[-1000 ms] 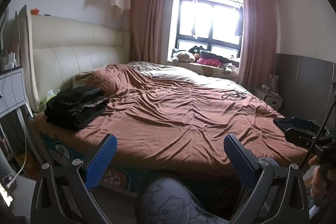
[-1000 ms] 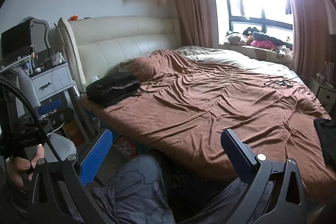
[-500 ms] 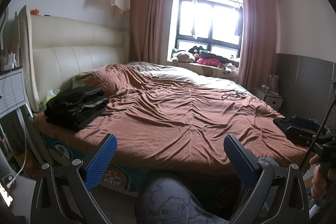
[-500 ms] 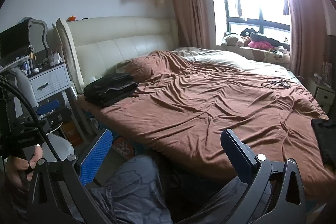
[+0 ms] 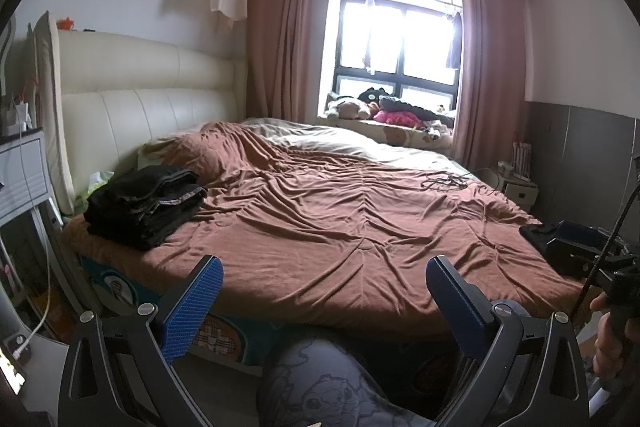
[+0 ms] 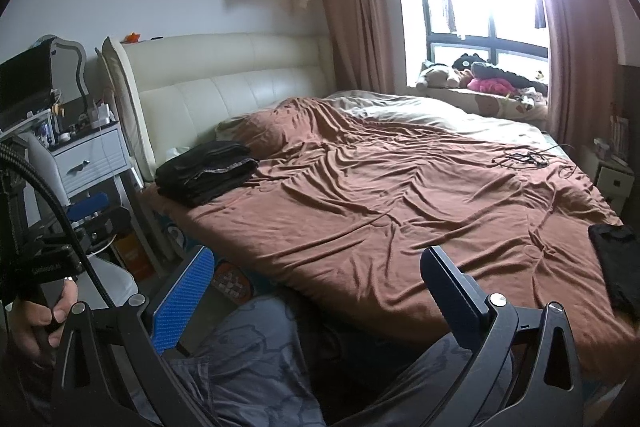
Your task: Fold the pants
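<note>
I hold the left gripper (image 5: 320,291) and right gripper (image 6: 316,279) short of the bed (image 5: 360,227), jaws wide and empty. Dark pants (image 6: 616,263) lie at its right edge, well apart; soft, limp cloth, best pinched at the waistband.

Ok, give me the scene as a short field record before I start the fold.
left tongs: open, empty, short of the bed edge
right tongs: open, empty, short of the bed edge
folded black stack: on the brown sheet, near the headboard
loose black garment: flat at the bed's right corner
cables: on the far side of the sheet
</note>
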`<state>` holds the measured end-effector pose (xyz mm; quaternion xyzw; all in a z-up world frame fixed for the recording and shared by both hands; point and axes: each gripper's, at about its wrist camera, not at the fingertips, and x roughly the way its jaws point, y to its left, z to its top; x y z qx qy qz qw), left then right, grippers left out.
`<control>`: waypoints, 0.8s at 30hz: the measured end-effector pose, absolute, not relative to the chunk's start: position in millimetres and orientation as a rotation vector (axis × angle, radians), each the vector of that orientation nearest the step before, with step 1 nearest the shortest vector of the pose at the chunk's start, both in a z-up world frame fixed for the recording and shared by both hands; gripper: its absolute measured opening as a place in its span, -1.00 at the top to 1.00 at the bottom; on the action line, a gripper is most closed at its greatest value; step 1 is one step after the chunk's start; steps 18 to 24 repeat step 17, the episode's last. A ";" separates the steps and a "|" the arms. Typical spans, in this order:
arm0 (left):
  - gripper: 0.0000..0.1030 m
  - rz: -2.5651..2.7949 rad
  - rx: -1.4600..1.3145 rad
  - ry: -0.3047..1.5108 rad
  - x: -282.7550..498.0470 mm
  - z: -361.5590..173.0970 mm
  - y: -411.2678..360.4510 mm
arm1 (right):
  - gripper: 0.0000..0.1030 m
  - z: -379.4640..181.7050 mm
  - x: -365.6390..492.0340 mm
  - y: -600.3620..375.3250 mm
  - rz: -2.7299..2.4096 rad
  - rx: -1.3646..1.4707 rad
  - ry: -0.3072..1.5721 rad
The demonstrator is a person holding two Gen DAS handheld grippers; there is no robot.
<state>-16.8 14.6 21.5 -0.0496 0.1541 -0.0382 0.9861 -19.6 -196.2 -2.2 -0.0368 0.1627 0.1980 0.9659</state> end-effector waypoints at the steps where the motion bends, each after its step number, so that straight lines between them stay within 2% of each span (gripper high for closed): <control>1: -0.99 -0.079 -0.101 0.309 -16.8 21.5 14.4 | -1.00 -2.3 -19.5 -196.4 0.399 -0.075 0.329; 24: -0.99 -0.093 -0.088 0.296 -15.2 25.8 5.1 | -1.00 -0.8 -16.0 -200.5 0.364 -0.074 0.328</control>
